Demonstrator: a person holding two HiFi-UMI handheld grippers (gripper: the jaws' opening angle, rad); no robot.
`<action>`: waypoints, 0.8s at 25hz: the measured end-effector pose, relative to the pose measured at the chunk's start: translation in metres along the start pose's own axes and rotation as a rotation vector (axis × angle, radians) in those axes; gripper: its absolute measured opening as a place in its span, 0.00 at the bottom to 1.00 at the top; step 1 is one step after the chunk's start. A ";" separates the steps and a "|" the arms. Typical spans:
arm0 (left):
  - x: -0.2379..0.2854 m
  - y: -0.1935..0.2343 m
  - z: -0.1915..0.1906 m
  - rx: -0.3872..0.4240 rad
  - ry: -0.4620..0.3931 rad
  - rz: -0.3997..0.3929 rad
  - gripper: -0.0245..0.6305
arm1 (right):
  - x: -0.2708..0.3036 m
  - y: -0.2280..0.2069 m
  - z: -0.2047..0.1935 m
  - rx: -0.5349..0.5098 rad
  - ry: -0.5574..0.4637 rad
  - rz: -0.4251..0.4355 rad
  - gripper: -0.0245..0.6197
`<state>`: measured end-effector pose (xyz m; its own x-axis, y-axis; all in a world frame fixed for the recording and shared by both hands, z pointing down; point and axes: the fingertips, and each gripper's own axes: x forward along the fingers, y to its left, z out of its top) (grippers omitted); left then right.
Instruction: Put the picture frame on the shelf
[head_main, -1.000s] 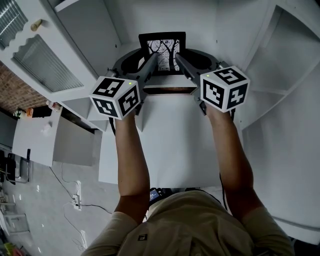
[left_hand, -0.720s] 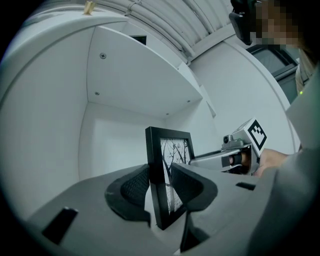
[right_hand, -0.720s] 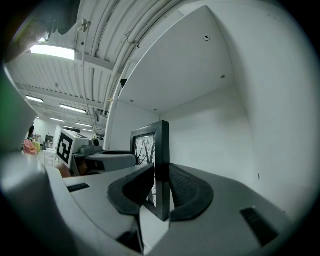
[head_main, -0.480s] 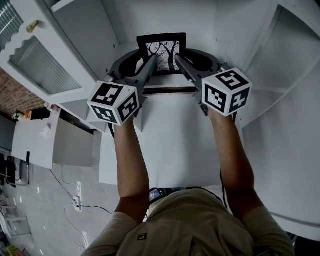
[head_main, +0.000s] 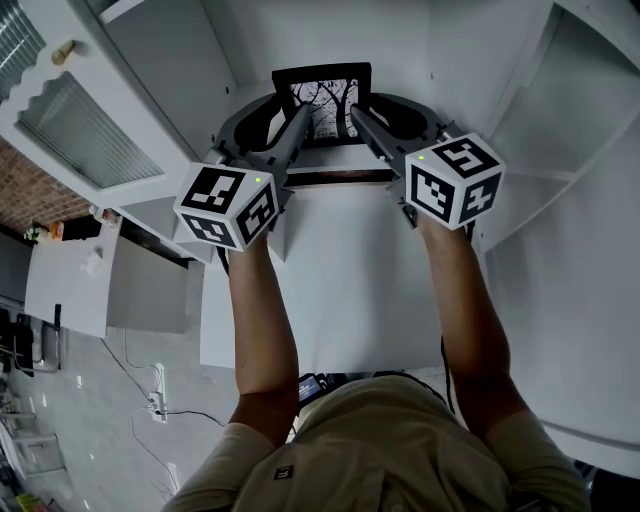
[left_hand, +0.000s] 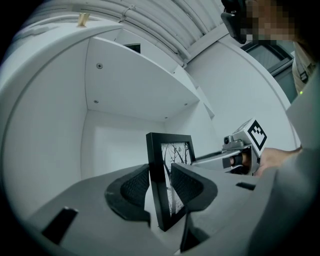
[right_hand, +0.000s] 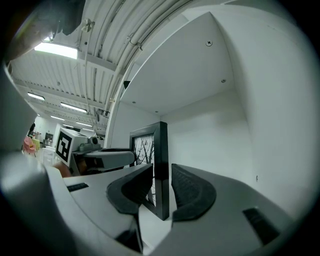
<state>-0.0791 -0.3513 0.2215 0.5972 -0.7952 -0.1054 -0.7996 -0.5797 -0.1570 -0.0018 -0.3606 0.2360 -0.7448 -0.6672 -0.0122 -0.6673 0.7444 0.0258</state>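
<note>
A black picture frame (head_main: 322, 98) with a bare-tree print stands upright in a white shelf compartment (head_main: 340, 250). My left gripper (head_main: 287, 112) straddles its left edge and my right gripper (head_main: 364, 108) its right edge. In the left gripper view the frame (left_hand: 154, 175) sits between the pads (left_hand: 134, 186), with a strip of the print showing beside the front pad. In the right gripper view the frame (right_hand: 161, 165) is between pads (right_hand: 186, 187) that have just been opening, and a thin gap shows on the back side.
White side walls and a shelf board above enclose the compartment (right_hand: 200, 75). More white compartments lie to the right (head_main: 560, 120). A louvred door panel (head_main: 80, 130) is at the left. Far below on the floor lies a power strip with cable (head_main: 152, 392).
The left gripper's cube has rolled slightly and both cubes shifted a little. The frame stays standing in the same spot.
</note>
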 end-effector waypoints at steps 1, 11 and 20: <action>0.000 0.000 0.000 0.001 0.001 0.001 0.22 | 0.000 0.000 0.001 -0.001 -0.002 0.000 0.19; -0.005 0.003 0.002 0.027 0.002 0.028 0.22 | 0.000 0.001 0.003 -0.007 -0.009 -0.010 0.20; -0.011 0.002 0.004 0.051 0.002 0.053 0.22 | -0.003 0.002 0.006 -0.018 -0.023 -0.035 0.23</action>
<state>-0.0868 -0.3433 0.2186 0.5538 -0.8250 -0.1132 -0.8259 -0.5269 -0.2006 -0.0006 -0.3567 0.2296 -0.7210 -0.6920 -0.0360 -0.6929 0.7197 0.0428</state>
